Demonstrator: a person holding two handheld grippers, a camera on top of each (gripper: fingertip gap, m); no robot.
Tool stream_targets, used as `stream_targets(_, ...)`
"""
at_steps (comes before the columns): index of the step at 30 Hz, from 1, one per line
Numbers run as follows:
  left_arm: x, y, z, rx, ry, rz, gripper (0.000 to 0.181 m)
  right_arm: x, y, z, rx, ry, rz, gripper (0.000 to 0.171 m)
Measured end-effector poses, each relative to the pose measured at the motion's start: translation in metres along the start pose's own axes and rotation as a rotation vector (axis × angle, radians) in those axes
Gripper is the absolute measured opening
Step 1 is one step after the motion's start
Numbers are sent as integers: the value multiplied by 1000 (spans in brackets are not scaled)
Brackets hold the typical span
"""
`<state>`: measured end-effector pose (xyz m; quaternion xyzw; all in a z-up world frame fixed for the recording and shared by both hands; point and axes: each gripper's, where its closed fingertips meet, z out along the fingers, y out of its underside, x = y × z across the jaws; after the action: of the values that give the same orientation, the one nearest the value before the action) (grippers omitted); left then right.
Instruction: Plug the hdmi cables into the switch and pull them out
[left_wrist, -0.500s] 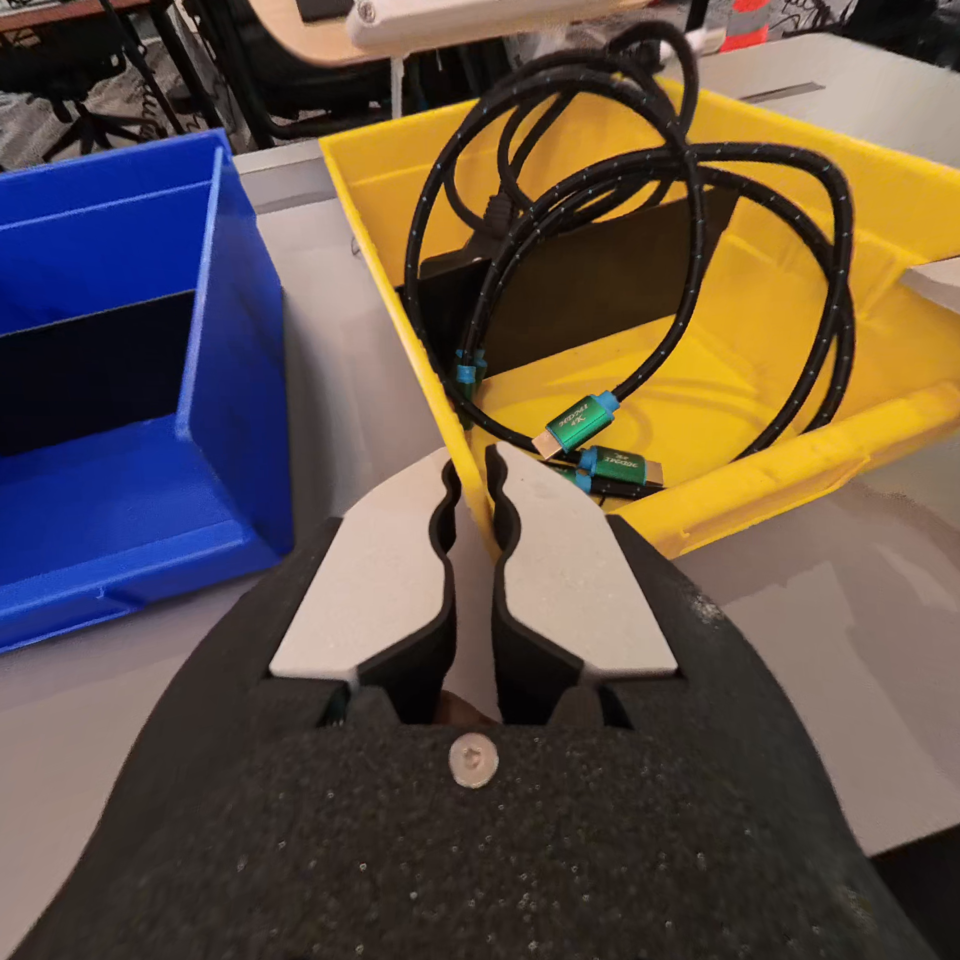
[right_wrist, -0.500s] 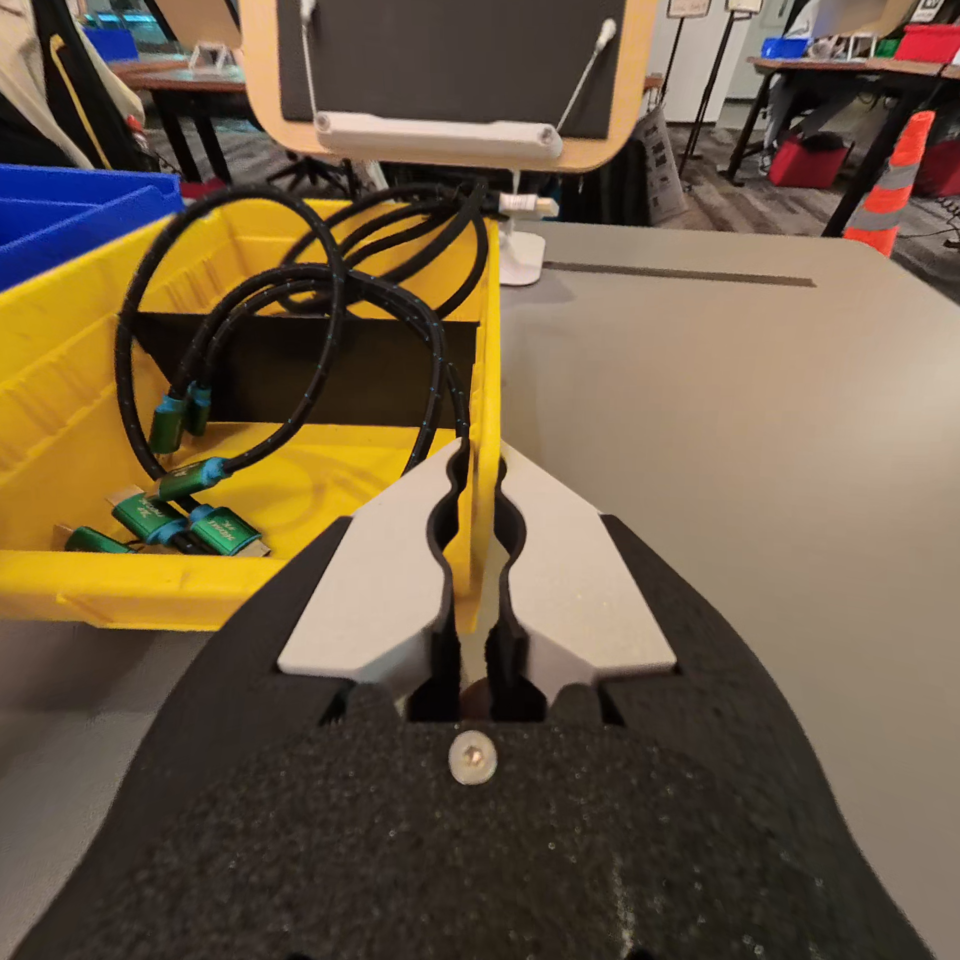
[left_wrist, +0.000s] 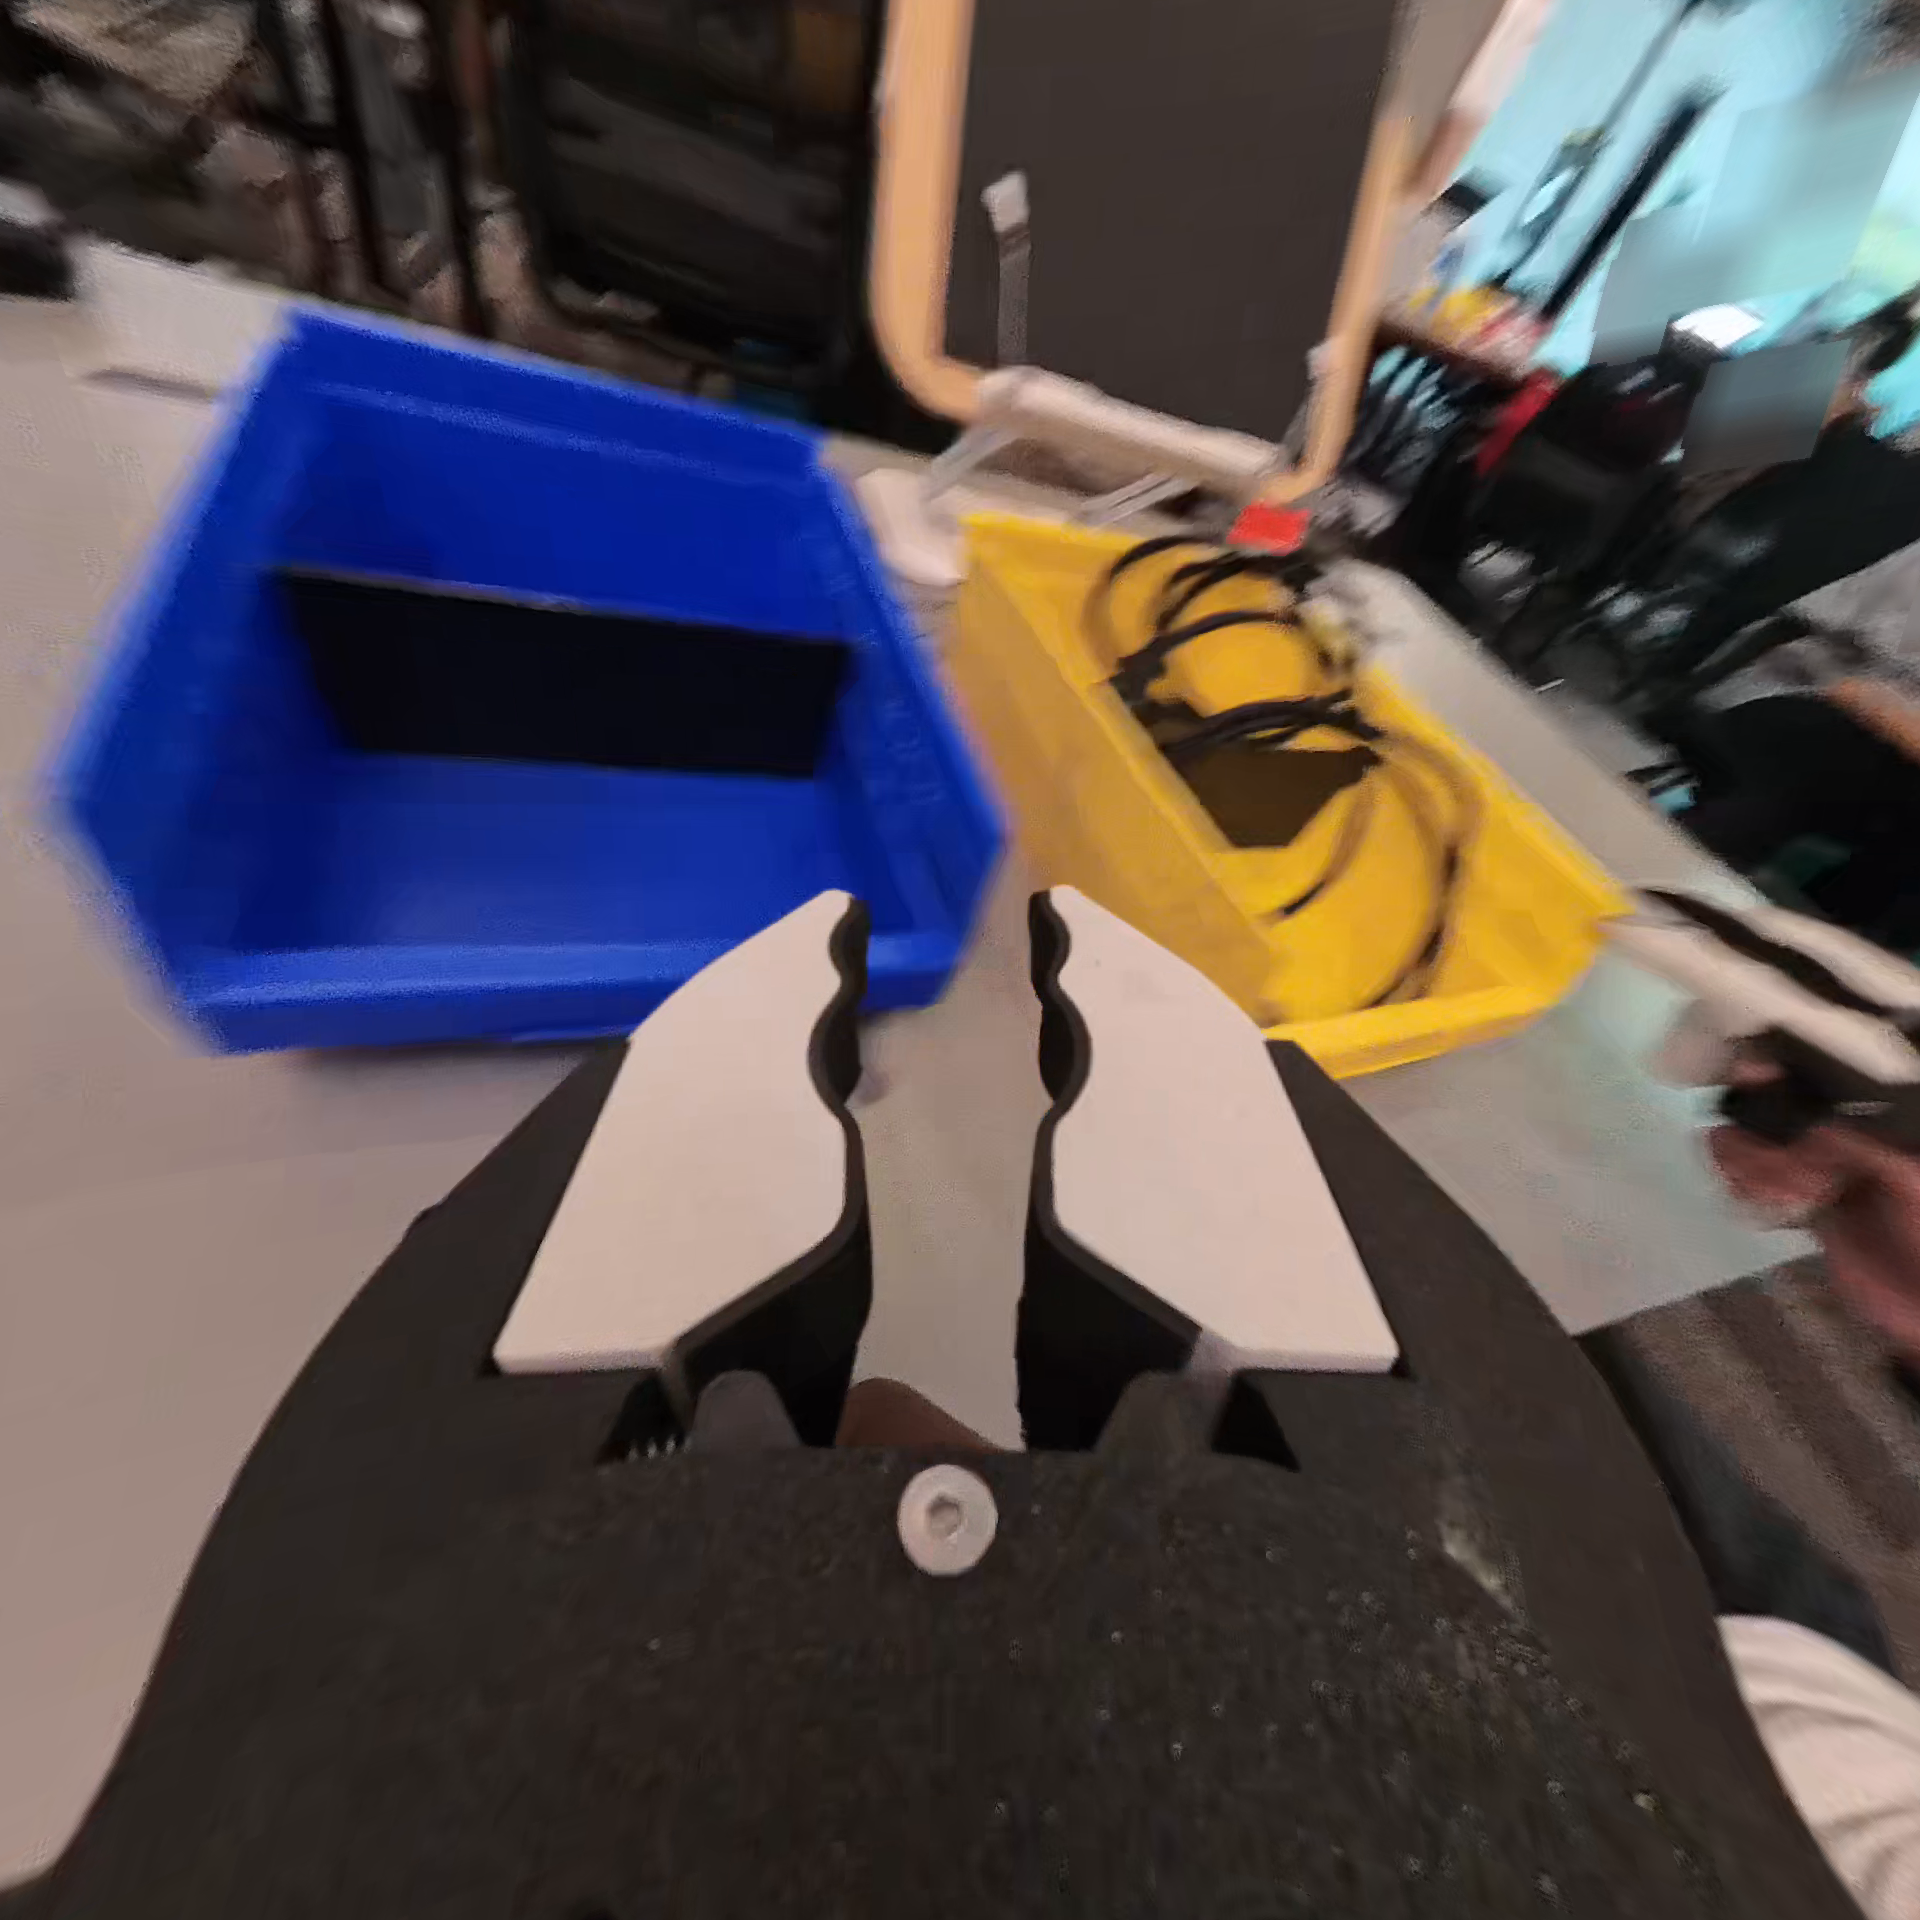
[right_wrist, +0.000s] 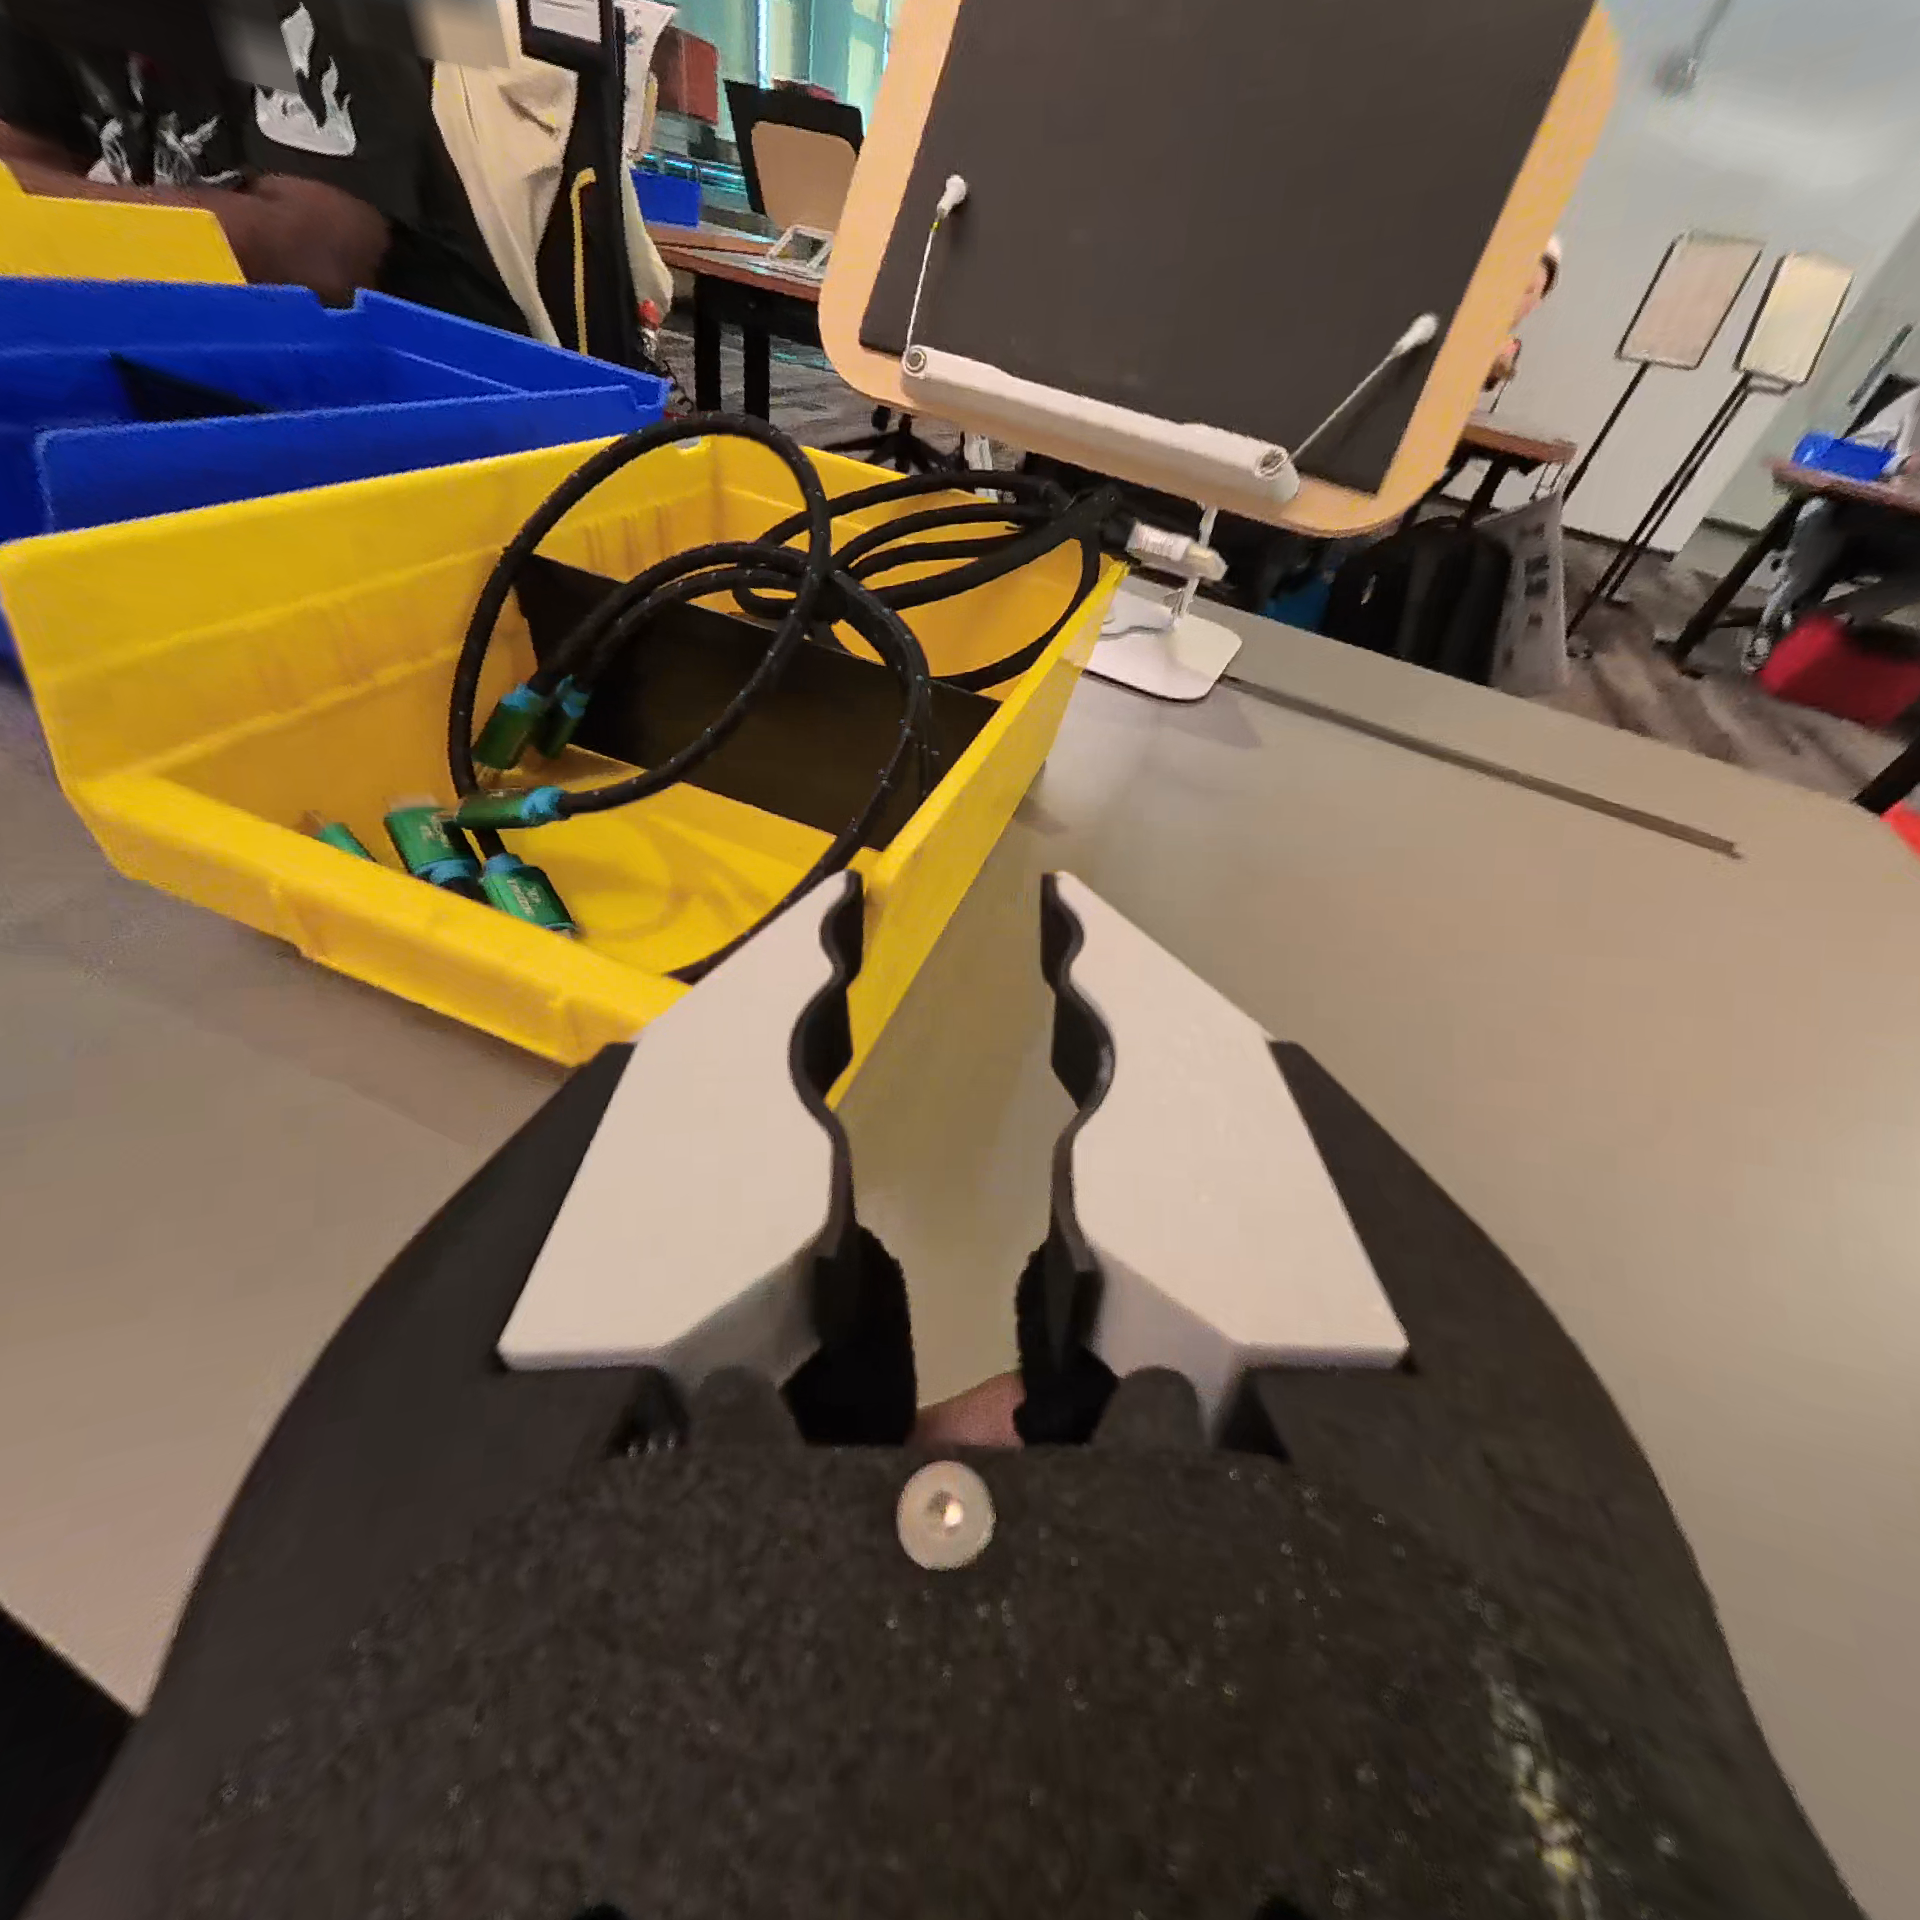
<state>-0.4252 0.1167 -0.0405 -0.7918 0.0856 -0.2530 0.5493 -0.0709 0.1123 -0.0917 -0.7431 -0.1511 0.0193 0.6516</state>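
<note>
Cables of black braid with green metal plugs (right_wrist: 499, 831) are lying coiled in the yellow plastic bin (right_wrist: 312, 914), ahead and left of the right gripper (right_wrist: 951, 894), nearer than the left gripper (left_wrist: 940, 914); both are gaping empty, switch unseen.

Each gripper, left gripper (left_wrist: 943, 914) and right gripper (right_wrist: 951, 894), has a broad black body with a rough, speckled surface, one pale round screw at its centre, and two light grey fingers (right_wrist: 717, 1122) with wavy black inner edges.
</note>
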Motion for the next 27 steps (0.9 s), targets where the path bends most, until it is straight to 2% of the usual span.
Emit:
stream_targets(2,-58,9,-9,-98,-118,7,33,2,0,-5,0,6,14,31)
stream_targets(5,-119,14,-8,-169,-246,63,35,-6,1,-11,-8,-38,56,31)
stream_targets(10,-170,7,24,-187,-333,159,31,-19,7,-28,-21,-70,33,31)
stream_targets(15,-199,5,65,-214,-306,100,28,-38,14,-40,-46,-105,77,31)
stream_targets(18,-193,4,80,-172,-216,50,6,-73,10,-47,-38,-225,145,31)
stream_targets(23,-192,6,76,-175,-235,51,6,-140,15,-48,-102,-392,145,31)
stream_targets(27,-185,11,64,-149,-226,28,7,-195,12,-31,-163,-490,190,32)
